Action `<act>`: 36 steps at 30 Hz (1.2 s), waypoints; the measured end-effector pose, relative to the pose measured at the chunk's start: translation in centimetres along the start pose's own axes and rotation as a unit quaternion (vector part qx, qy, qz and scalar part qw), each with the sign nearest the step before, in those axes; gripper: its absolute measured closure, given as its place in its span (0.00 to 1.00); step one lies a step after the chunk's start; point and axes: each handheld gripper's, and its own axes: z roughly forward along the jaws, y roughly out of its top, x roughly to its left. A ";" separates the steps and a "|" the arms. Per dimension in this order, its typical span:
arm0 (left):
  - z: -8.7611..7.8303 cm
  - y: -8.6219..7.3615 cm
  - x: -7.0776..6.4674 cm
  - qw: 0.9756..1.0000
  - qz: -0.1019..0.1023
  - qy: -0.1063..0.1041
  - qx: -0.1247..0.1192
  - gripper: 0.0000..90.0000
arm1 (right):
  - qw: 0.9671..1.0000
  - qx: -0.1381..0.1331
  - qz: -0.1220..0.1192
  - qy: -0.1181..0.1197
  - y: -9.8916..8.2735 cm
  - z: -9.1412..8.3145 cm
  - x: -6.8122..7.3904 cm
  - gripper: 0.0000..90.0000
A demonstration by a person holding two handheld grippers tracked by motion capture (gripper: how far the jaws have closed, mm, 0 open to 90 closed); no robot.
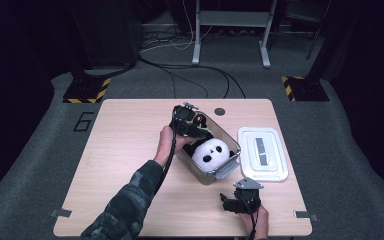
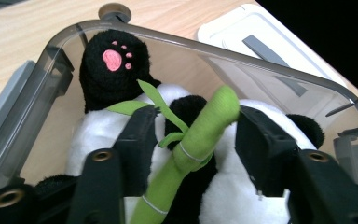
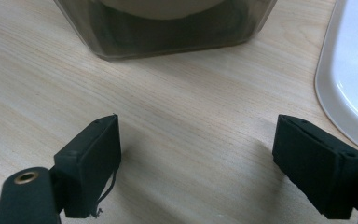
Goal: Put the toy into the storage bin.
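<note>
A panda plush [image 1: 211, 151] lies in a clear grey plastic bin [image 1: 215, 175] at the table's middle. My left gripper [image 1: 198, 135] reaches down into the bin's far end. In the left gripper view its jaws stand on either side of the plush's green bamboo stalk [image 2: 200, 135], and the pads [image 2: 137, 144] stay clear of the stalk. A black paw with a pink pad [image 2: 114, 60] rests against the bin wall [image 2: 191, 42]. My right gripper [image 1: 230, 201] lies open on the bare wood near the front edge, nothing between its fingertips [image 3: 198, 158].
A white lid [image 1: 263, 153] lies flat to the right of the bin, and appears again as the lid [image 3: 349, 70] beside the bin's base [image 3: 168, 32]. A small round hole [image 1: 220, 111] sits near the table's far edge. Bare wood spreads to the left.
</note>
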 end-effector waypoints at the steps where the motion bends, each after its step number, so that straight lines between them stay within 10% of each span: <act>1: 0.6 -0.1 0.1 1.000 -0.003 -0.003 0.007 0.63 | 1.000 0.000 -0.001 0.000 0.0 0.0 0.0 0.16; 18: 3.5 0.1 -0.8 0.995 0.022 0.062 0.081 0.76 | 1.000 0.000 0.000 -0.001 0.0 0.0 0.0 0.16; 24: 2.4 0.1 -0.6 0.997 0.024 0.039 0.061 0.72 | 1.000 0.000 0.000 0.000 0.0 0.0 0.0 0.16; 36: -1.8 -1.2 -0.4 1.000 0.015 0.012 -0.004 0.27 | 1.000 -0.001 0.004 -0.001 0.0 0.0 0.0 0.16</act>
